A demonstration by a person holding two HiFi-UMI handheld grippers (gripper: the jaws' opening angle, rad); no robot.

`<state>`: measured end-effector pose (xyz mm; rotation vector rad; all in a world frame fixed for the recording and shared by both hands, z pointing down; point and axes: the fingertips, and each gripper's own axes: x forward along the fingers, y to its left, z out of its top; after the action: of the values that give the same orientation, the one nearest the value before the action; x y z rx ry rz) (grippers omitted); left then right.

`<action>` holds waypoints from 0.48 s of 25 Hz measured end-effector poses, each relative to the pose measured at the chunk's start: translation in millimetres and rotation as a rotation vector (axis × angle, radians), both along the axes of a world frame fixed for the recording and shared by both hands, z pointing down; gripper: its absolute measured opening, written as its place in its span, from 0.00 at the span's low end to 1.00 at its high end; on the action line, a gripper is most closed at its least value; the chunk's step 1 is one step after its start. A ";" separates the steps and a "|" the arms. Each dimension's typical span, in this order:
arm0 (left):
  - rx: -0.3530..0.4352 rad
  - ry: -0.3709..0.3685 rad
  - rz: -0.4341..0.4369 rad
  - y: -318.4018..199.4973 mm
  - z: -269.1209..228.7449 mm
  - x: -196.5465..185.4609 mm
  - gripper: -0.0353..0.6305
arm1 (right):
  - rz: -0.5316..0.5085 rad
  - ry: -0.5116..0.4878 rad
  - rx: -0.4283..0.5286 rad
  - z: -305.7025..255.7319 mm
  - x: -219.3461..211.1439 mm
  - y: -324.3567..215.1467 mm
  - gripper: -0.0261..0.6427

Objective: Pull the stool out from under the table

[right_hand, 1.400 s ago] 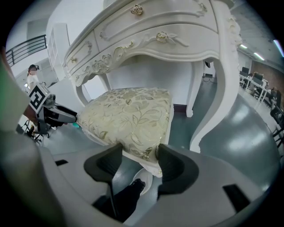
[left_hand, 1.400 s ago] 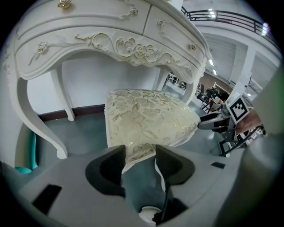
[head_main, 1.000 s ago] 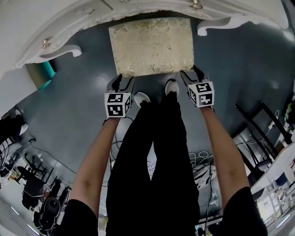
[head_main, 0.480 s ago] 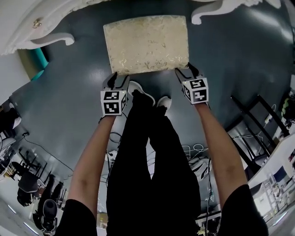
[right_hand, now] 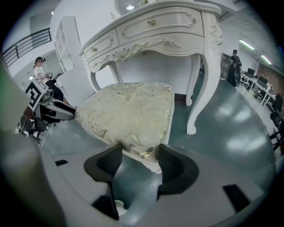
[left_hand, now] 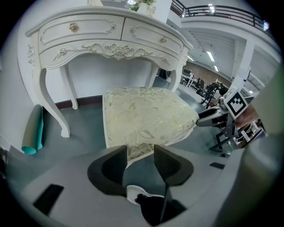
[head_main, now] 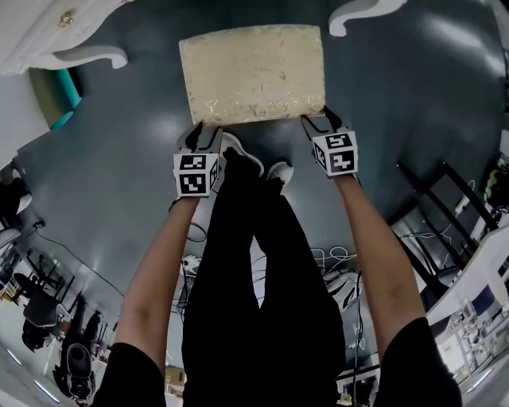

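The stool (head_main: 253, 71), with a cream floral cushion and white frame, stands on the dark floor out in front of the white dressing table (head_main: 87, 56). My left gripper (head_main: 205, 131) is at its near left corner. In the left gripper view the cushion corner (left_hand: 146, 117) reaches between the jaw tips of the left gripper (left_hand: 140, 153), whose jaws are closing on it. My right gripper (head_main: 322, 121) holds the near right corner. In the right gripper view the stool edge (right_hand: 128, 113) sits between the jaws of the right gripper (right_hand: 140, 153), pads against it.
The table's curved legs (head_main: 366, 12) stand just beyond the stool. A teal roll (head_main: 60, 99) leans by the left table leg. The person's legs and white shoes (head_main: 246, 163) are right behind the stool. A black rack (head_main: 437, 207) and floor cables (head_main: 334, 262) lie to the right and behind.
The stool has slid out from under the table toward the person, with both grippers at its near corners. The person has stepped back and the table has receded to the view's top.
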<state>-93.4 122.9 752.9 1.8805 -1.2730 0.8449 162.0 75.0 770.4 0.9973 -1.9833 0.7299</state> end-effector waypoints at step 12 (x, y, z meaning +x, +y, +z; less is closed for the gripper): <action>0.057 0.155 0.305 32.8 -28.8 131.4 0.09 | -0.026 -0.025 -0.016 -4.3 -5.2 18.7 0.42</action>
<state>38.0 155.7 724.2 2.1756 -0.9395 0.8032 156.8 93.7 766.1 0.9554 -2.0050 0.7464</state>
